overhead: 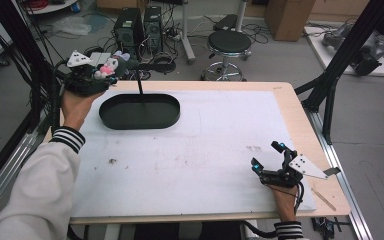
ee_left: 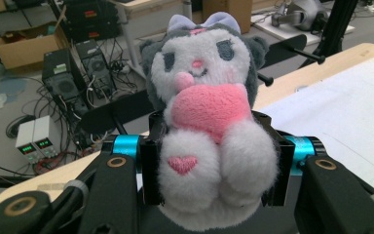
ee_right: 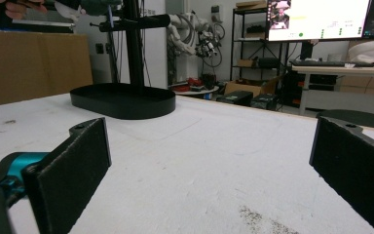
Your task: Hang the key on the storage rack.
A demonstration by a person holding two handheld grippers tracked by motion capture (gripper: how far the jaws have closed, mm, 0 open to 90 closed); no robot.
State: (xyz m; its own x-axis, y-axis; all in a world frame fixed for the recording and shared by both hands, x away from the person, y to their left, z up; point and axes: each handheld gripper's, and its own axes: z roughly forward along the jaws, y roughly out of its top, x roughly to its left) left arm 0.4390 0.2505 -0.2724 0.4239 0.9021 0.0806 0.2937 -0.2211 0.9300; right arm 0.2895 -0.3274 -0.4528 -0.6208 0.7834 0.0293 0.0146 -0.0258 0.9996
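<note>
Plush toy [ee_left: 209, 131] pinched between left claw [ee_left: 214, 170] jaws; right claw [ee_right: 209, 170] spread, well apart

Fluffy plush toy [ee_left: 209, 131], matt black tray [overhead: 139, 111]

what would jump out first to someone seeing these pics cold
The plush toy, grey and white with a pink heart, clamped in the left gripper above the table's far left corner. Next, the black oval tray with its upright post, far left on the white mat. The right gripper rests open near the right edge.
</note>
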